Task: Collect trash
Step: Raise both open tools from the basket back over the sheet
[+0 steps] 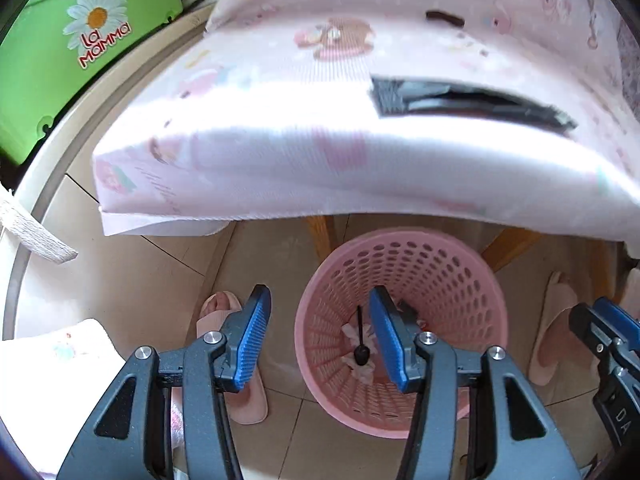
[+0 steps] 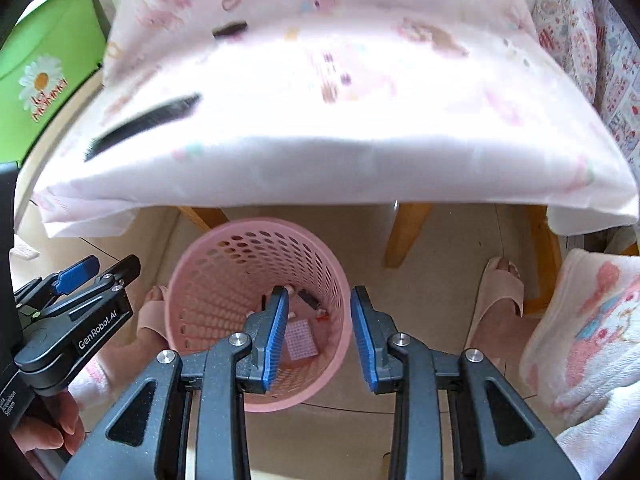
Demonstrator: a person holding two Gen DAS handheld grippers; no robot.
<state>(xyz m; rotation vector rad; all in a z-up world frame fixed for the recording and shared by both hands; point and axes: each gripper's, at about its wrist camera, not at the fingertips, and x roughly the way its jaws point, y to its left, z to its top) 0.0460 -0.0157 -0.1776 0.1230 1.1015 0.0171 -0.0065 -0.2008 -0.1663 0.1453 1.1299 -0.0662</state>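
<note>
A tiled floor and a bench under a pink cartoon-print cloth [image 1: 280,92] are seen from above, with sunlight washing out the cloth's near edge. A pink perforated basket [image 1: 452,280] stands on the floor just in front of the bench, between wooden legs. Trash is already lying at its bottom: crumpled white paper with a black stick-like piece [image 1: 361,346] in the left wrist view, and a small checked pink wrapper [image 2: 300,340] with a dark scrap beside it in the right wrist view. Above the basket the left tool [image 1: 318,338] is held with its jaws spread and nothing between them; the right tool [image 2: 320,334] is likewise parted, somewhat narrower, and empty. Both are pointed steeply down at the basket, clear of its rim. On the cloth, two black items are left: a long flat dark piece [image 1: 460,100] near the front edge, blurred so that its kind cannot be told, and a small dark scrap [image 1: 445,18] farther back. Whether these count as trash cannot be told for certain, but they are judged to be the likely remainder, so the task is taken as partly done: some pieces dropped in, at least two still to be fetched. Slippered feet [image 2: 502,292] are seen on either side of the basket, and a green box [image 1: 60,60] stands at the far left.
</note>
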